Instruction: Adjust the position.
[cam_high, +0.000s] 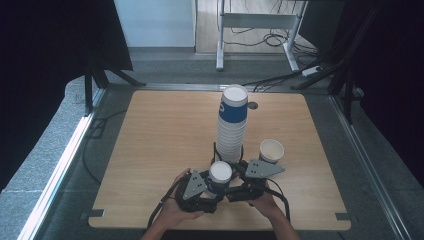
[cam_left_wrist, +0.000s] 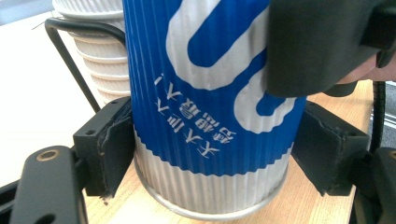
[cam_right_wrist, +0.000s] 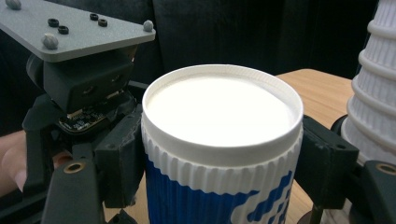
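Blue inverted cup (cam_high: 220, 177) clamped by left claw (cam_high: 209, 186) and right claw (cam_high: 234, 181)

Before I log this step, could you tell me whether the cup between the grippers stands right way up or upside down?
Upside down: the blue cup shows its closed white base on top.

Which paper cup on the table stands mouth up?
The lone cup right of the tall stack: its open mouth faces up, whereas the stack and gripped cup are upside down.
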